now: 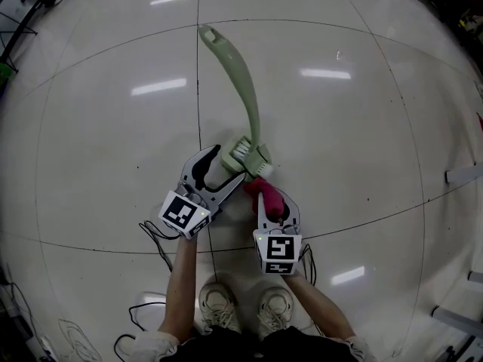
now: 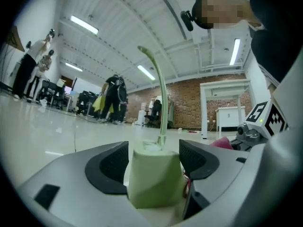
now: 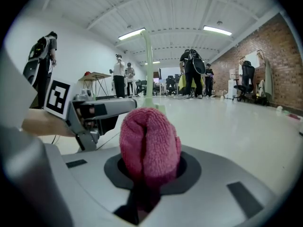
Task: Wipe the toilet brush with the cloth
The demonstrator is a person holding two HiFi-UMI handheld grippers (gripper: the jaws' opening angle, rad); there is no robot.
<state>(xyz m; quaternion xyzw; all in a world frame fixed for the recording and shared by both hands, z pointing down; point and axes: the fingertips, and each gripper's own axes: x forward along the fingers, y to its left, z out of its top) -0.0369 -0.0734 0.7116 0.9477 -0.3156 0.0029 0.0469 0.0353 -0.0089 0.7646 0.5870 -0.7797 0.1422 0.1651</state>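
While gripping a tool in each hand, pins the toilet brush point(image 1: 245, 96) with the left gripper point(image 1: 229, 164). Clamps it at the pale green head block point(image 2: 154, 174), pads point(image 2: 106, 169) pressed on either side, jaws spread wide to take the block's width. Fills the whole gap between the pads with that block. Leaves the handle point(image 2: 162, 98) rising straight out past the jaw tips, curving over at the top in the left gripper view. Runs away from the claw toward frame top in the head view. Shows white bristles point(image 1: 241, 151) on the block, right at the tip of the jaw that shows higher in frame.

Pinches the pink cloth point(image 3: 149, 136) in the right gripper point(image 3: 150, 167), jaws nearly together on it. Bunches it into a folded wad that stands proud of the pads and past the tips. Points at the brush head from below in the head view. Puts the wad's front edge just beside the block, on the left claw's right-jaw side. Can't tell whether it touches. Peeks in as a pink sliver just outside that right jaw in the left gripper view. Catches the left claw's flank and marker cube point(image 3: 57, 98) to the wad's left in the right gripper view, with the brush handle standing just behind the wad.
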